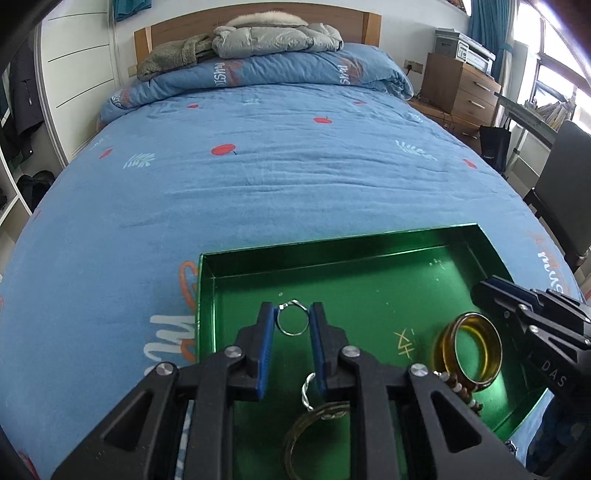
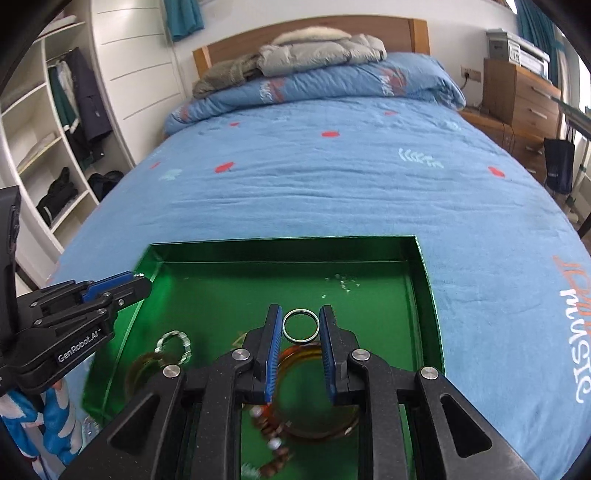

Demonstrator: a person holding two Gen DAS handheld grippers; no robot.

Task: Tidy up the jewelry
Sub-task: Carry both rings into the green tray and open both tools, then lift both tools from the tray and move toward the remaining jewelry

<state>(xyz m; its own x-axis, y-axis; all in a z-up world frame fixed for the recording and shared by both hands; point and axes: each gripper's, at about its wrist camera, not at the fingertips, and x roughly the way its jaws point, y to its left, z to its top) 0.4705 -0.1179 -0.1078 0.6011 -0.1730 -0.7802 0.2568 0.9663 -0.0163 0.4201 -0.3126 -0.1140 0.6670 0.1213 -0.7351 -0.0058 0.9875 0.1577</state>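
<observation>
Where rings gather: green tray (image 1: pixel 207 295), blue bedspread (image 1: pixel 258 184)

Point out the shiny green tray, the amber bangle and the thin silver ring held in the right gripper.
Shiny green tray (image 2: pixel 280 245): right wrist view, far rim.
Amber bangle (image 1: pixel 493 352): left wrist view, right side of its band.
Thin silver ring (image 2: pixel 301 339): right wrist view, lower edge, between the fingers.

Blue-quilted bed (image 1: pixel 295 177), wooden headboard (image 1: pixel 258 22), white wardrobe (image 2: pixel 122 74), daylit window (image 1: pixel 554 74).
</observation>
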